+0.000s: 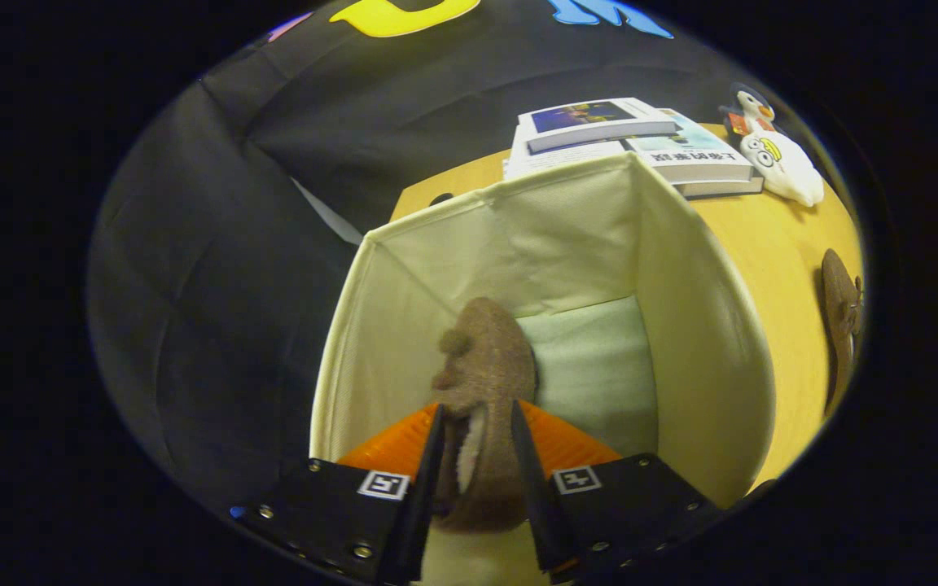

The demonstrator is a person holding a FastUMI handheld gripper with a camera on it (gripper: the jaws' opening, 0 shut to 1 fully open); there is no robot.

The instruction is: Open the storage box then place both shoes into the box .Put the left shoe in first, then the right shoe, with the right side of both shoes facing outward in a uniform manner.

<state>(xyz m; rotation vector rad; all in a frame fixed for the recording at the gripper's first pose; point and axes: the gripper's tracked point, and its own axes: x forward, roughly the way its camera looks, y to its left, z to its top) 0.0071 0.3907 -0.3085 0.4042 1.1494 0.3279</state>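
Brown plush shoe held over open fabric storage box; second shoe on table.

Storage box [404, 325]: cream fabric, open at the top, standing on a yellow-brown table [770, 244], with the booth's black cloth wall to its left; pale lining visible on the box floor. Gripper [475, 452]: fingers closed on the brown shoe [485, 366], one finger on each side of it, pressing its sides; the shoe's toe points ahead of the fingers and down into the box. Stack of books [640, 142]: on the table beyond the box's far corner. White plush toy [782, 167]: just beside the books, with a small penguin figure [750, 110] behind it. Second brown shoe [841, 325]: lying on the table outside the box's right wall, well apart from the gripper.
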